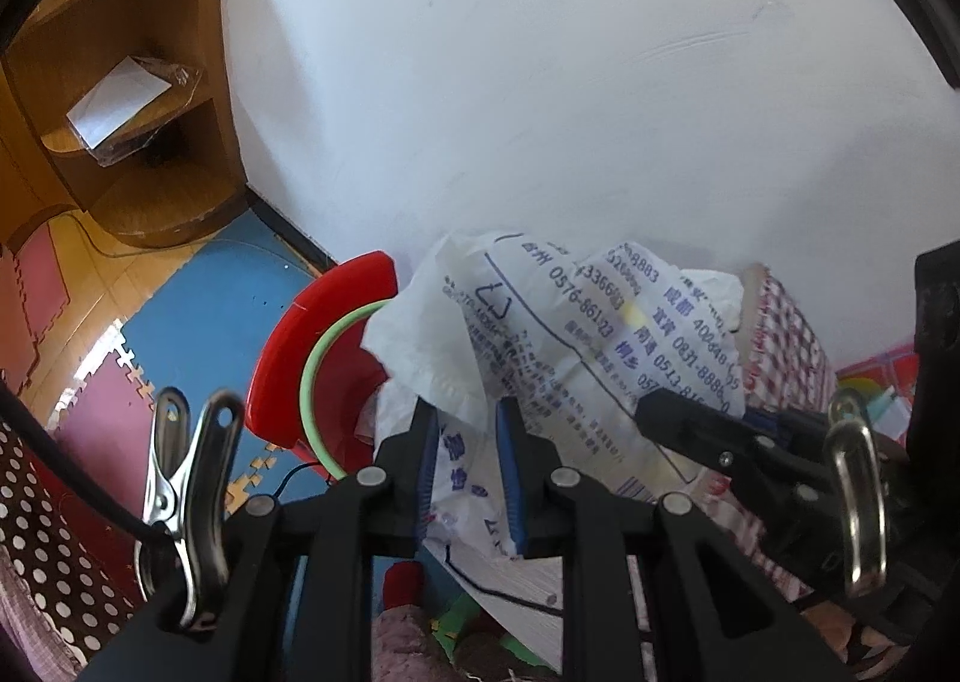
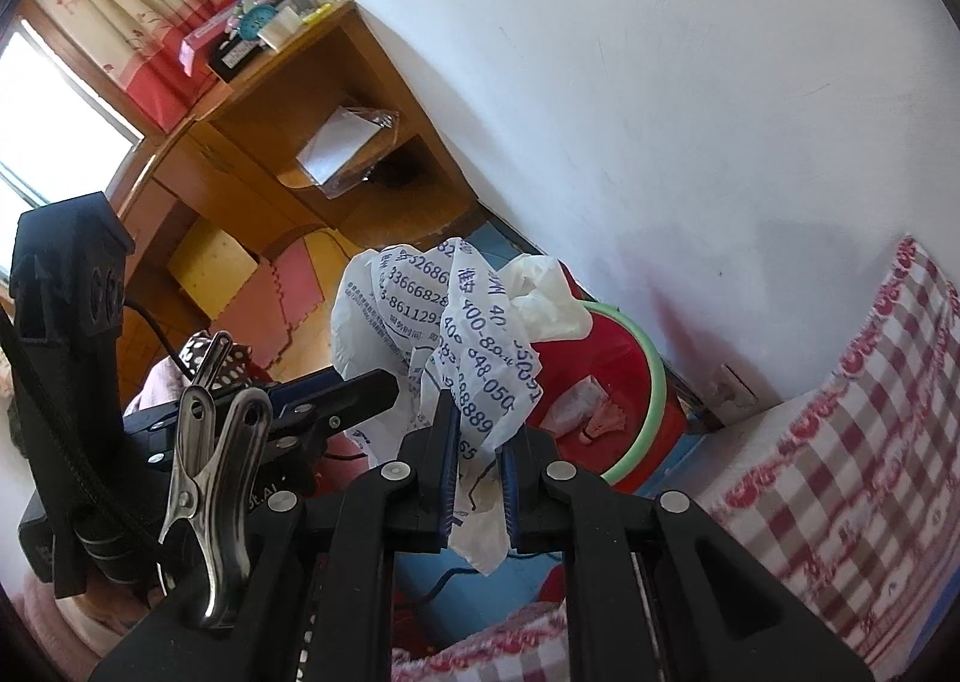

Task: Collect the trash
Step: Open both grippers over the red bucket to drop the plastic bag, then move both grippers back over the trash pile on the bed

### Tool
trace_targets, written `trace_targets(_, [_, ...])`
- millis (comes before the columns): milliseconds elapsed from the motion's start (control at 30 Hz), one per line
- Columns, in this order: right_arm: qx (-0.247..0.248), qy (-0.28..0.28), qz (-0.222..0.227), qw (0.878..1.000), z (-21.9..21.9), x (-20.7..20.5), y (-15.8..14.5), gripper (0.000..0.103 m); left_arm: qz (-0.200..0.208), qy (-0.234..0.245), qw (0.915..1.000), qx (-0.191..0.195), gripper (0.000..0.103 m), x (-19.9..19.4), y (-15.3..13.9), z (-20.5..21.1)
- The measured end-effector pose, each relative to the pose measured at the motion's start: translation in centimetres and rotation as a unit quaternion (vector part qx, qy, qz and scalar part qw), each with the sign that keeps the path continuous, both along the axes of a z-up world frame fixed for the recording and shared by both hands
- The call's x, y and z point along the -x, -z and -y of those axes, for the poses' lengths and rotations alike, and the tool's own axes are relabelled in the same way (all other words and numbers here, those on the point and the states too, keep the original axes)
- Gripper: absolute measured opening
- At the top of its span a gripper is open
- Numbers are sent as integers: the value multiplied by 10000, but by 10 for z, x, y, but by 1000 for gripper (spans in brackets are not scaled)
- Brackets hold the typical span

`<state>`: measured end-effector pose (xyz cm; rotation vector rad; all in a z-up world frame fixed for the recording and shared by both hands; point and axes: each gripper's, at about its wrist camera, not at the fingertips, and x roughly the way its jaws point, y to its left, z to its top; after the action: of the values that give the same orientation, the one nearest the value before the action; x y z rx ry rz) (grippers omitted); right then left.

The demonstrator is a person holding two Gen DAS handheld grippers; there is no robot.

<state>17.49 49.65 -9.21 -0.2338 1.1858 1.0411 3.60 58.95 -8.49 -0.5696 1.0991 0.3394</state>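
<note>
White plastic bag (image 1: 540,334), printed with blue numbers, hung crumpled between my two grippers. My left gripper (image 1: 465,430) was clamped on one part of it, my right gripper (image 2: 477,442) pinched another fold. The bag sat above and partly over the red bin (image 2: 612,382) with its green rim, beside the white wall (image 1: 540,82). A checked bedcover (image 2: 840,442) lay to the right.

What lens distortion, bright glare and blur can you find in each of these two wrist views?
Left wrist view: black fisheye vignette at the corners, the wooden shelf bowed, sunlight patch on the floor mats. Right wrist view: the window blown out white, the checked cloth smeared at the right edge.
</note>
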Motion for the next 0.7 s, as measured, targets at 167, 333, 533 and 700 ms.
trace_targets(167, [75, 87, -117, 9999, -12, -10, 12, 14, -182, -72, 9998, 65, 20, -8, 15, -13])
trace_targets(333, [139, 81, -258, 9995, -18, -16, 23, 14, -230, -125, 9996, 128, 23, -9, 21, -22])
trace_targets(533, [145, 156, -322, 9993, -15, -20, 26, 14, -240, -87, 9995, 171, 27, -11, 24, -26])
trace_targets(700, [107, 278, -299, 9991, -6, -18, 20, 15, -218, -38, 9997, 119, 29, -8, 17, -20])
